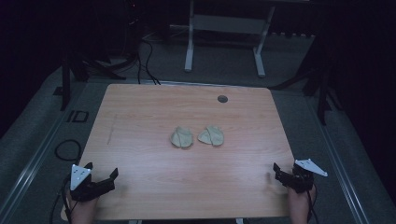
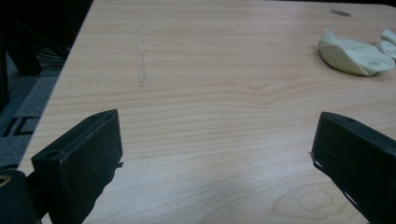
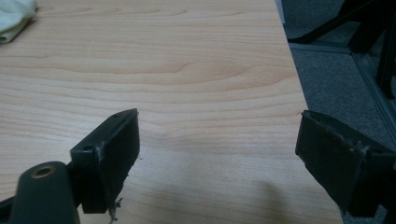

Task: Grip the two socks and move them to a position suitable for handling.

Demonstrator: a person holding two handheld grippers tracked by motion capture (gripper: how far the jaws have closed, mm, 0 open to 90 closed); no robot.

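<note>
Two pale cream, dough-like lumps lie side by side near the middle of the wooden table (image 1: 140, 116): the left lump (image 1: 181, 137) and the right lump (image 1: 211, 136). My left gripper (image 1: 102, 170) rests at the table's near left corner, open, with nothing between its jaws. In the left gripper view its jaws (image 2: 219, 121) stand wide over bare wood, with the left lump (image 2: 355, 55) far off at the upper right. My right gripper (image 1: 286, 170) sits open at the near right edge. The right gripper view has its jaws (image 3: 219, 114) apart and empty, with a lump (image 3: 14, 16) at the top left corner.
A small round hole (image 1: 222, 99) marks the table's far right part. A white desk frame (image 1: 224, 28) stands on the grey floor behind. Cables (image 1: 67, 150) lie on the floor at the left. The table's right edge (image 3: 294, 84) runs close to my right gripper.
</note>
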